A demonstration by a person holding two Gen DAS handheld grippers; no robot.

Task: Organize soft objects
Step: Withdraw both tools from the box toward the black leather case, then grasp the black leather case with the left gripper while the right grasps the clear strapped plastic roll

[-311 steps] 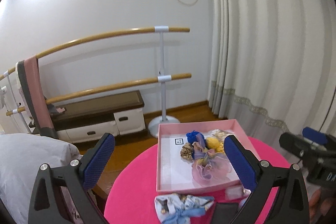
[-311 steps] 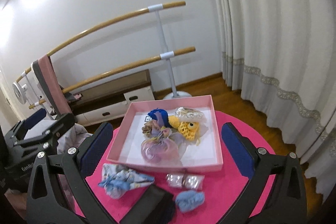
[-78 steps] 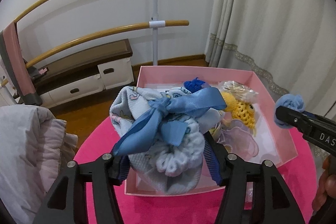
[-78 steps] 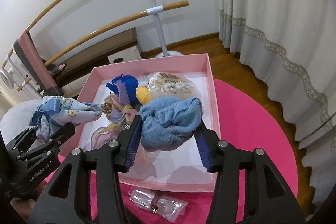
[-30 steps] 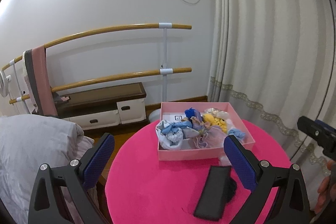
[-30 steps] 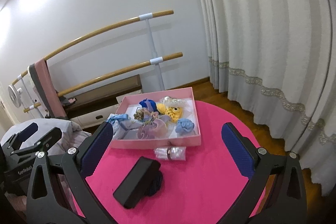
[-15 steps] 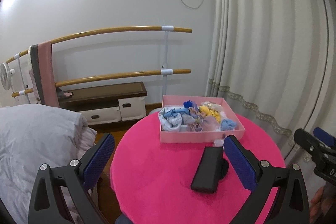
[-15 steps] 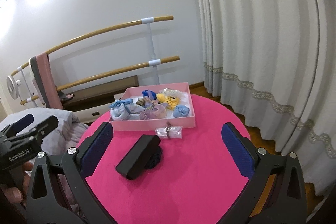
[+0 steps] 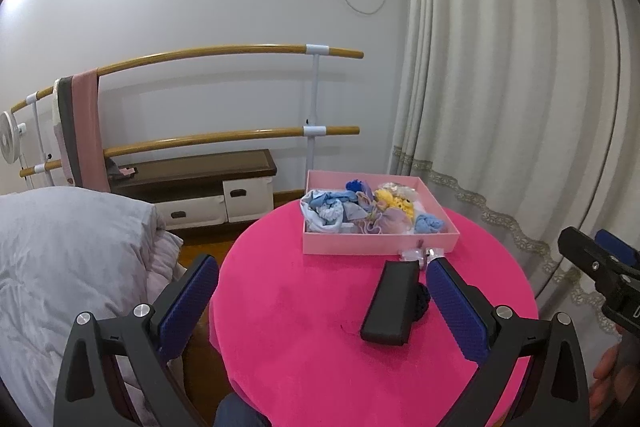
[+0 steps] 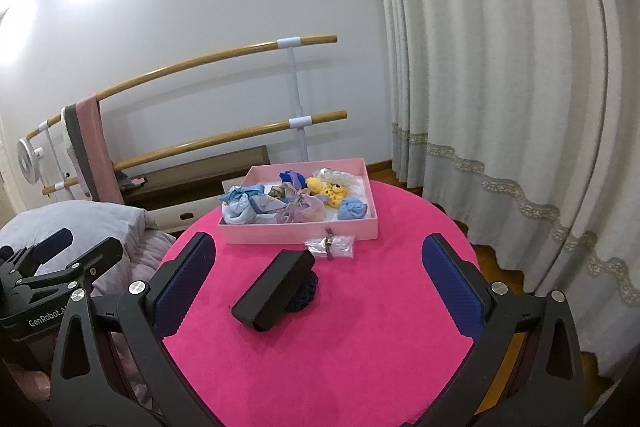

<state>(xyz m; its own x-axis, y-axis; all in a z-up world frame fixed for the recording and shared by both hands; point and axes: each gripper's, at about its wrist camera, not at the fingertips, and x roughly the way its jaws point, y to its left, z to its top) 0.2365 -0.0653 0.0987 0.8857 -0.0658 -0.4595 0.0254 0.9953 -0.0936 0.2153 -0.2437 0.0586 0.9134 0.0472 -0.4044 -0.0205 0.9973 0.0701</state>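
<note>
I hold the left gripper (image 9: 320,301) and right gripper (image 10: 318,277) spread wide and empty above the near edge of the round pink table (image 10: 360,347). The soft objects, among them a light blue cloth bundle (image 10: 242,205) and a yellow crocheted toy (image 10: 330,193), lie in the pink box (image 10: 300,231) at the table's far edge. A black case (image 10: 274,289) and a clear packet (image 10: 332,246) lie on the table just in front of the box.

Counted: one pink box (image 10: 304,228), one black case (image 10: 273,291), one clear packet (image 10: 331,246), two wooden bars (image 10: 224,59), two grippers.
</note>
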